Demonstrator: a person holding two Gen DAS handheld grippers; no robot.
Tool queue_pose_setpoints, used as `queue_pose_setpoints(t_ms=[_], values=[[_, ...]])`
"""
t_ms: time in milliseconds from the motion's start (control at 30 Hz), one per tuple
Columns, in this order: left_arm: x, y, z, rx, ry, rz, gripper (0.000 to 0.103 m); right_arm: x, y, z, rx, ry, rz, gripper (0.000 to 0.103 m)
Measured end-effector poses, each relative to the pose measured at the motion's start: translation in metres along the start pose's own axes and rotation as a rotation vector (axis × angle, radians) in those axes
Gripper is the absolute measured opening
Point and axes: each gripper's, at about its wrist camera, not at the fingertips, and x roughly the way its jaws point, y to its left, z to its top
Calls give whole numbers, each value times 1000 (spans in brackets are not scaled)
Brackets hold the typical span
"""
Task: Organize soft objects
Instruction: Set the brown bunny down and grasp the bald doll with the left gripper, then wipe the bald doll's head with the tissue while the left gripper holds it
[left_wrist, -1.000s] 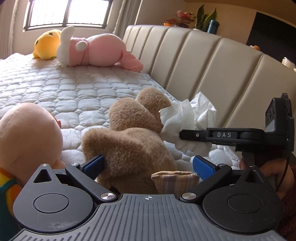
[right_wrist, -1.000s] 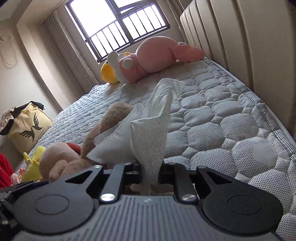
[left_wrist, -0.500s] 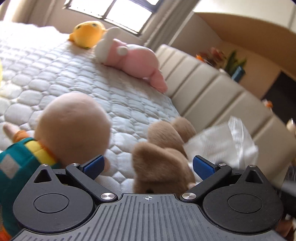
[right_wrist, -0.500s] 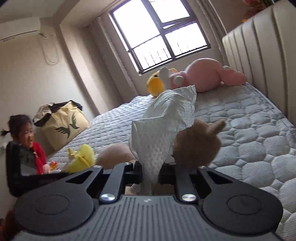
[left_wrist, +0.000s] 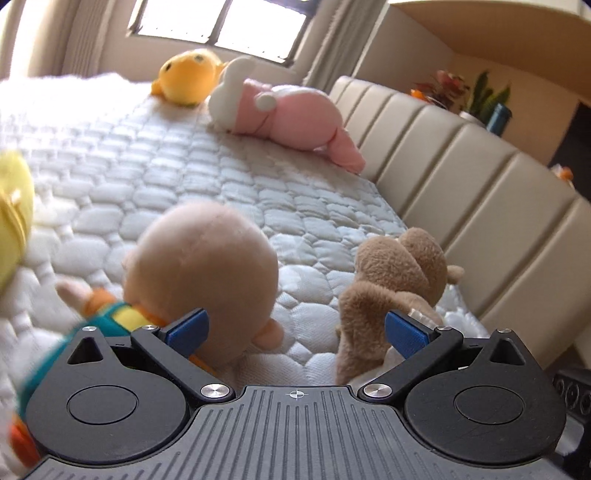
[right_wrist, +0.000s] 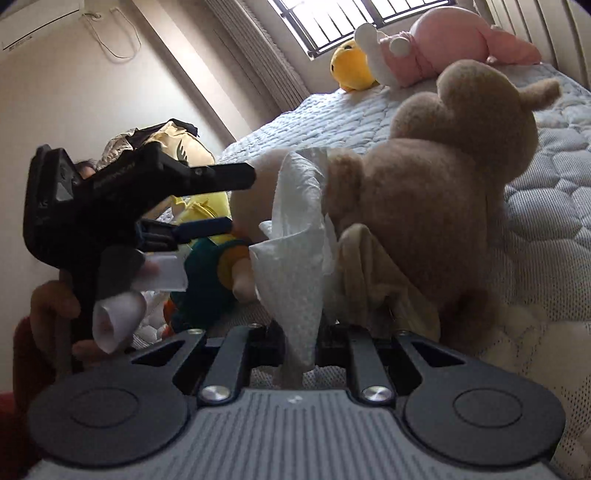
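My left gripper (left_wrist: 295, 328) is open and empty, low over the quilted mattress (left_wrist: 155, 177). A bald doll in teal and yellow clothes (left_wrist: 199, 273) lies by its left finger; a brown plush (left_wrist: 395, 280) lies by its right finger. My right gripper (right_wrist: 301, 341) is shut on a white tissue (right_wrist: 295, 254), which stands up between its fingers. The brown plush (right_wrist: 436, 206) fills that view just beyond it. The left gripper (right_wrist: 110, 214) also shows there at the left. A pink and white bunny (left_wrist: 284, 110) and a yellow plush (left_wrist: 188, 77) lie at the far end.
A padded beige headboard (left_wrist: 461, 177) runs along the bed's right side. A yellow toy (left_wrist: 11, 218) lies at the left edge. A cream bag with a dark bird print (right_wrist: 181, 147) stands by the wall beyond the bed. A window (left_wrist: 221, 22) is behind the far toys.
My left gripper swung left off the brown plush, then pulled back; both doll and plush now lie ahead. My right gripper, still holding the tissue, dropped low beside the brown plush.
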Motion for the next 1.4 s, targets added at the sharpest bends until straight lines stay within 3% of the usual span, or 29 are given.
queue_pose_setpoints(t_ms=[100,200,267,333,500,767,867,967,1067,1233,1400], values=[[-18,5,6,174,-31,79,103,3,-7,-8,14,17,-78,17],[-17,11,-4,406,-22,243,103,1,-12,-14,43,7,-89,17],[-2,13,-13,530,36,347,103,1,-13,-17,69,-13,-81,17],[15,15,-20,588,113,348,103,3,-15,-20,91,-31,-67,17],[49,21,-14,454,261,176,103,19,-12,-25,108,-38,5,17],[65,46,2,276,338,143,103,23,6,-8,42,-82,80,18],[61,36,-2,321,342,167,103,20,8,-1,34,-112,102,18],[58,13,-11,453,347,219,103,19,10,3,17,-115,83,18],[61,3,-7,467,400,252,103,21,8,3,24,-94,84,18],[67,17,6,368,467,230,103,20,2,-1,36,-86,75,18],[70,34,1,324,404,191,103,18,-5,0,55,-100,67,18]])
